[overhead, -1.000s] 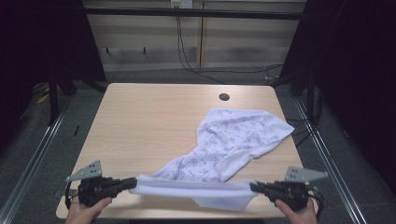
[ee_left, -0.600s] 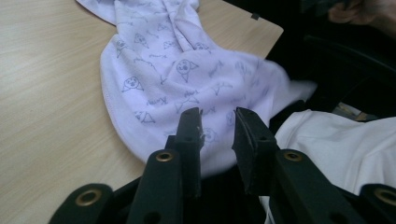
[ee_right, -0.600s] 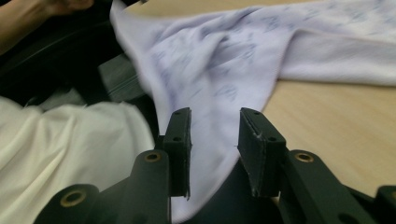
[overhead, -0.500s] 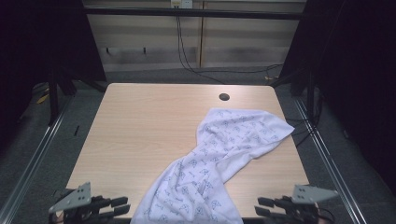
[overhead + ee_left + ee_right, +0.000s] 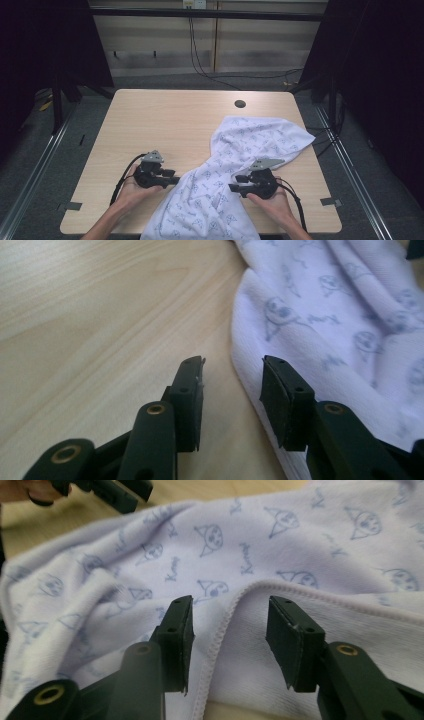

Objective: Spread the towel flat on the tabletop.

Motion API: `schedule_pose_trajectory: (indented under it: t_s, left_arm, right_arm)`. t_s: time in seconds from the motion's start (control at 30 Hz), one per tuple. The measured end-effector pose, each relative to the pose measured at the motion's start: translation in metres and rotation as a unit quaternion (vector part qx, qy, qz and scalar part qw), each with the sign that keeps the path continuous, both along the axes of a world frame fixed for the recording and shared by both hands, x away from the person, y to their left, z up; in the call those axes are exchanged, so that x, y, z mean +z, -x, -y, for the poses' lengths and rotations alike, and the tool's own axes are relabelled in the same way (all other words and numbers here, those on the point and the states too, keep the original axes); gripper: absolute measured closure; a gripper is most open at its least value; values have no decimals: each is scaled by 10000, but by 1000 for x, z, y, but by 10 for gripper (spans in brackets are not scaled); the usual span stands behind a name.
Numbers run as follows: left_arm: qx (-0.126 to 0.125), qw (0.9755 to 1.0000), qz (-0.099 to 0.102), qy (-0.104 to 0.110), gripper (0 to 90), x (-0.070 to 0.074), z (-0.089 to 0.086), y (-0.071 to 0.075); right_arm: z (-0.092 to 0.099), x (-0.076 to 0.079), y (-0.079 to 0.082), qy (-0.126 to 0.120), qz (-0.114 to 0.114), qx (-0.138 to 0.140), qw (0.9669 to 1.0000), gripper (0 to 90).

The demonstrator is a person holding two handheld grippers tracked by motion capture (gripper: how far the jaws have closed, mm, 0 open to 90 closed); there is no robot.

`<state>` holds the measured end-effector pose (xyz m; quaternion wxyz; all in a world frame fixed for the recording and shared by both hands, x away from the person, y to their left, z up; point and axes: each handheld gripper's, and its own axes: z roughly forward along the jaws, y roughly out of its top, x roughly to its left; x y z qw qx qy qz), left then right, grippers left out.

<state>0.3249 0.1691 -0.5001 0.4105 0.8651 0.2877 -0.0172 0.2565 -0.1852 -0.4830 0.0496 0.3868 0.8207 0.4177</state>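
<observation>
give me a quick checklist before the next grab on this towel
1. Left hand-held gripper open: ok. Its jaws have just been opening and nothing is between them.
2. Right hand-held gripper open: ok. Its jaws have just been opening, with the towel's hem lying under the gap, not pinched.
3. Left jaws lined up on the towel edge: not ok. The edge lies beside and under one jaw.
4. Towel flat: not ok. It is twisted and bunched in the middle.
5. Towel fully on the table: not ok. Its near end runs over the front edge.
6. Bare table to spread on: ok.
</observation>
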Motion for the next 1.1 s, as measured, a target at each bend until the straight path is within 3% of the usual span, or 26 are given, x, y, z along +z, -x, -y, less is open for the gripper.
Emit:
schedule_pose_trajectory:
  t_s: [0.1,0.17,0.2,0.33,0.43,0.5,0.57,0.67,0.77,0.83,0.93,0.97,1.03,1.1]
  left_arm:
    - [-97,9998,-166,37,758,-3,3,0]
    - [58,9999,-146,-45,900,-3,2,2]
    - [71,9999,-139,-50,900,-3,1,3]
    - [83,9998,-182,18,900,-2,-7,10]
    - [178,9990,-258,304,900,1,-10,11]
    - [252,9978,-357,499,777,2,-7,8]
    - [237,9981,-296,488,733,2,-1,7]
    - [162,9995,-209,159,691,-4,15,6]
    - [-30,9999,-124,73,851,-5,28,8]
    - [-1,10000,9,-88,877,-2,31,13]
    - [241,9996,17,-134,883,1,17,21]
    - [291,9995,-55,-73,883,2,8,23]
    - [435,9991,-15,21,883,7,-11,29]
    - [407,9990,88,185,883,10,-32,39]
  right_arm:
    - [-6,-4,4,68,-107,56,9999,705]
    - [-4,-3,6,49,-201,93,9997,847]
    - [-2,-1,7,24,-164,41,9999,879]
    - [20,14,20,-172,8,-116,9998,889]
    - [42,21,39,-237,102,-291,9992,890]
    - [58,21,54,-212,106,-450,9987,890]
    - [71,19,66,-208,65,-591,9980,890]
    - [84,16,82,-185,-34,-722,9972,889]
    - [92,14,92,-121,-161,-766,9969,888]
    - [93,17,96,-54,-140,-768,9969,882]
    - [93,17,100,44,-158,-713,9973,882]
    - [92,16,100,85,-160,-681,9975,882]
    - [91,16,100,90,-154,-668,9976,884]
    - [87,16,99,134,-33,-675,9976,886]
